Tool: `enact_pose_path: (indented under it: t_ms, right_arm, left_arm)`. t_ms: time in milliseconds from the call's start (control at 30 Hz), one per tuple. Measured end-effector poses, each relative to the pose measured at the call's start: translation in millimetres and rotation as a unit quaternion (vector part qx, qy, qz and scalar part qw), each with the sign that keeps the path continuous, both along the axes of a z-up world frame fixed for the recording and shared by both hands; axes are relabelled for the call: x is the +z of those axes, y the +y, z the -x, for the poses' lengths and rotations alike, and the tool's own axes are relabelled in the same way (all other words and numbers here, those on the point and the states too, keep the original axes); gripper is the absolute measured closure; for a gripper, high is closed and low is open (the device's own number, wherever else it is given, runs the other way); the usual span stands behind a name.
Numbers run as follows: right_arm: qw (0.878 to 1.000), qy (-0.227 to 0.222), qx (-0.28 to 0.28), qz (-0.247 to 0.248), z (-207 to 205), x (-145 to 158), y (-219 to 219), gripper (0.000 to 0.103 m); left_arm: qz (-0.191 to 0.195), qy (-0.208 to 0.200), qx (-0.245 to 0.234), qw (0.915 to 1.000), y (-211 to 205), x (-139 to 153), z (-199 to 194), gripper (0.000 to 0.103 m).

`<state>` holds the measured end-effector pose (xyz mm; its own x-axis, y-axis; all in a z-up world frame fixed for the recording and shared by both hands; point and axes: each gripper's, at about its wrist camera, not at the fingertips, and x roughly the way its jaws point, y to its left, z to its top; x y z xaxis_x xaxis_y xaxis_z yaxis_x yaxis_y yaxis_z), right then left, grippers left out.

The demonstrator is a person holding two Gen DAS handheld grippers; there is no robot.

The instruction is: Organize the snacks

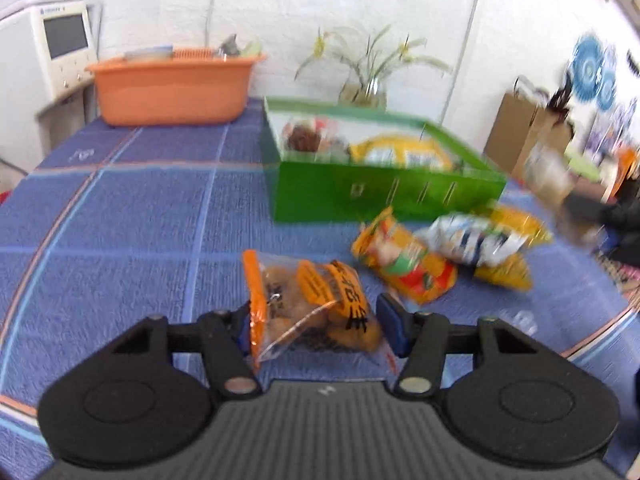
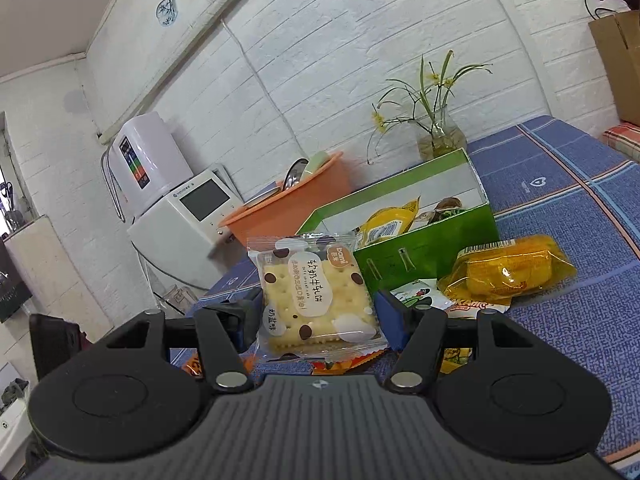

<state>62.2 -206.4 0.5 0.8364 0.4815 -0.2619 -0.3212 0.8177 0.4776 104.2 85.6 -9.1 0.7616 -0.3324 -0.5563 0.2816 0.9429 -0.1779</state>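
Two claws, a snack packet in each, beside the green box

The left claw (image 1: 314, 330) is clenched on a clear crinkly packet of brown snacks (image 1: 316, 304) lying on the blue checked worktop (image 1: 140, 216). Only the right wrist view shows the right claw (image 2: 318, 322) grasping a flat square cracker packet (image 2: 316, 300), held up before the green box (image 2: 432, 256).

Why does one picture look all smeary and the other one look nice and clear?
Left wrist view: motion blur smears the green box and the loose snack packets, worst toward the right edge. Right wrist view: sharp, the print on the cracker packet readable. Both views: fisheye bending curves the wall lines and the tablecloth stripes.
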Motion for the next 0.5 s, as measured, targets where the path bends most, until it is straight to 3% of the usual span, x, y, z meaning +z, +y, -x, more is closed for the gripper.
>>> enact_pose_path:
  t_ms: [200,267,367,400,433,500]
  right_arm:
    - [0.995,-0.072,-0.045,0.050,-32.2,25.7,6.3,0.004]
    - [0.991,-0.078,-0.081,0.071,-45.1,28.6,6.2,0.004]
    - [0.994,-0.055,-0.082,0.040,-48.8,20.8,-8.4,0.004]
    - [0.996,-0.049,-0.075,0.028,-46.5,16.9,-12.7,0.004]
    - [0.996,-0.044,-0.072,0.022,-44.8,13.3,-16.0,0.004]
    - [0.997,-0.028,-0.070,0.011,-41.6,8.2,-17.8,0.004]
  left_arm:
    - [0.007,-0.077,0.002,0.9970,-15.0,48.3,-35.7,0.054]
    - [0.000,-0.073,0.003,0.9973,-23.6,52.9,-56.8,0.055]
    - [-0.004,-0.061,0.006,0.9981,-23.2,51.9,-58.7,0.054]
    - [-0.013,-0.063,0.007,0.9979,-21.1,49.8,-52.4,0.038]
    - [-0.026,-0.063,0.008,0.9976,-20.0,46.6,-46.0,0.032]
    - [-0.061,-0.058,-0.004,0.9964,-19.2,37.3,-33.4,0.028]
